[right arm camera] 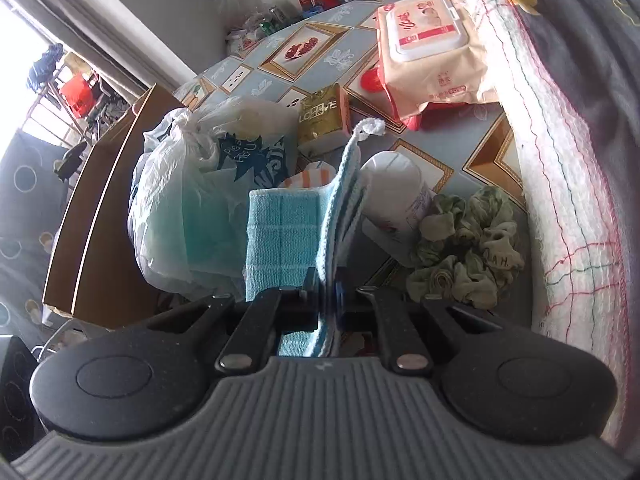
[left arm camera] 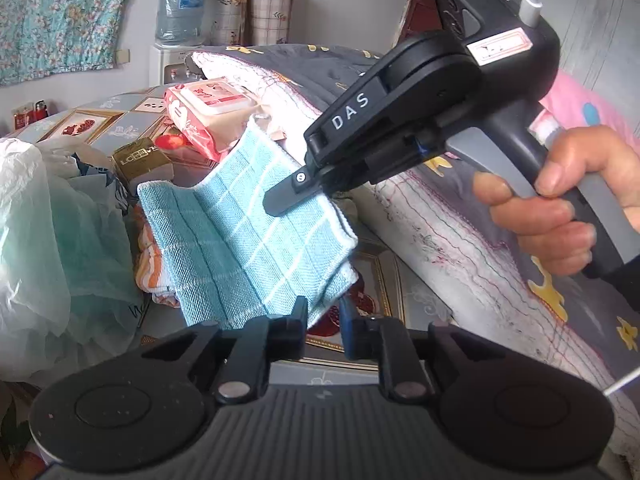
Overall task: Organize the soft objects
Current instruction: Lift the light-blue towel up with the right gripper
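Blue checked towel [left arm camera: 244, 236], folded, is the landmark here; it lies over an orange-striped cloth [left arm camera: 150, 256] on the counter [left arm camera: 100, 120], which has a patterned cover w/ framed fruit pictures.

Right tongs [left arm camera: 298, 196] come down from the upper right in the left wrist view, held by the person's right hand [left arm camera: 560, 200]. Their tips sit at the right edge of the towel. In the right wrist view the towel's layered edge [right arm camera: 340, 216] stands upright between the two fingers, and they are pressed onto it, so the right tongs are pinching the towel.

Left tongs [left arm camera: 324, 316] are at the near corner of the towel, fingers a little apart w/ a gap between them, nothing clearly held; the towel corner is just beside the left finger [left arm camera: 298, 312].

Around the towel:
- Left of it: a white-green plastic bag [left arm camera: 48, 240], touching or nearly so.
- Behind it: a gold box [left arm camera: 140, 160] and a pink wet-wipes pack [left arm camera: 208, 116], the pack partly on a red packet.
- Right of it: a quilt [left arm camera: 460, 240], white lining w/ red stitching, grey cover w/ yellow shapes, piled at the counter's edge.
- In the right wrist view, just right of the towel: a white bottle [right arm camera: 394, 196] lying on its side, and beside that a green scrunchie [right arm camera: 466, 250].

Far behind the towel, near the wall, stands a water dispenser w/ a blue jug [left arm camera: 180, 10].
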